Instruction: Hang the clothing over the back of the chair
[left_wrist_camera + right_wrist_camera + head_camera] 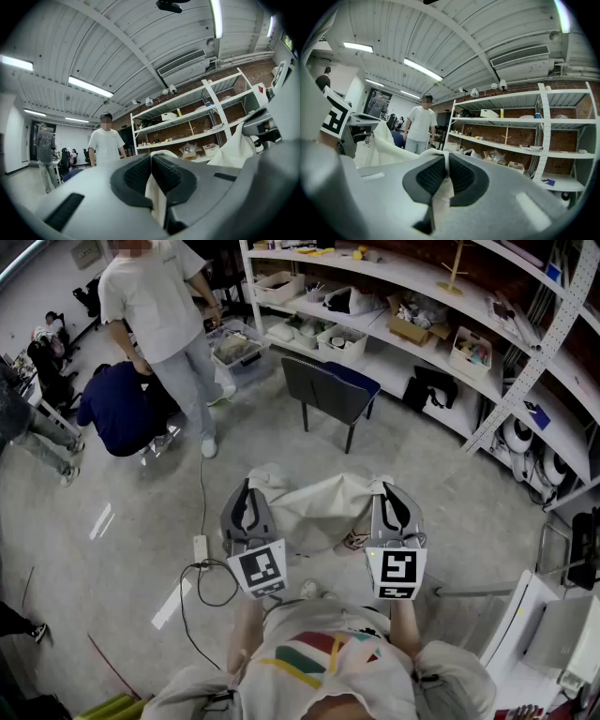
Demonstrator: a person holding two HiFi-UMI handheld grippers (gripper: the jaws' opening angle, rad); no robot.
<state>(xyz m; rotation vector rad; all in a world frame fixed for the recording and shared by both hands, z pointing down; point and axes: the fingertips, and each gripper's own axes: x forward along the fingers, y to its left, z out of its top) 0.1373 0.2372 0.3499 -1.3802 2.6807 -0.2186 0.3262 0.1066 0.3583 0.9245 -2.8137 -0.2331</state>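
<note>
Clothing (319,510): where?
— Up in the air, well short of the chair (330,390).
— Held how?
— Left gripper (247,495) and right gripper (395,498) each pinched tight on a top edge.

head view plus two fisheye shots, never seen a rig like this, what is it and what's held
No robot: a person holds a claw tool in each hand. The head view is from a camera on their head, looking down at the left claw and right claw. The other two pictures come from cameras riding on each claw, looking along its jaws. Both claws are shut on cream clothing, which spans between them above the floor. The dark chair stands ahead, near the shelves.
</note>
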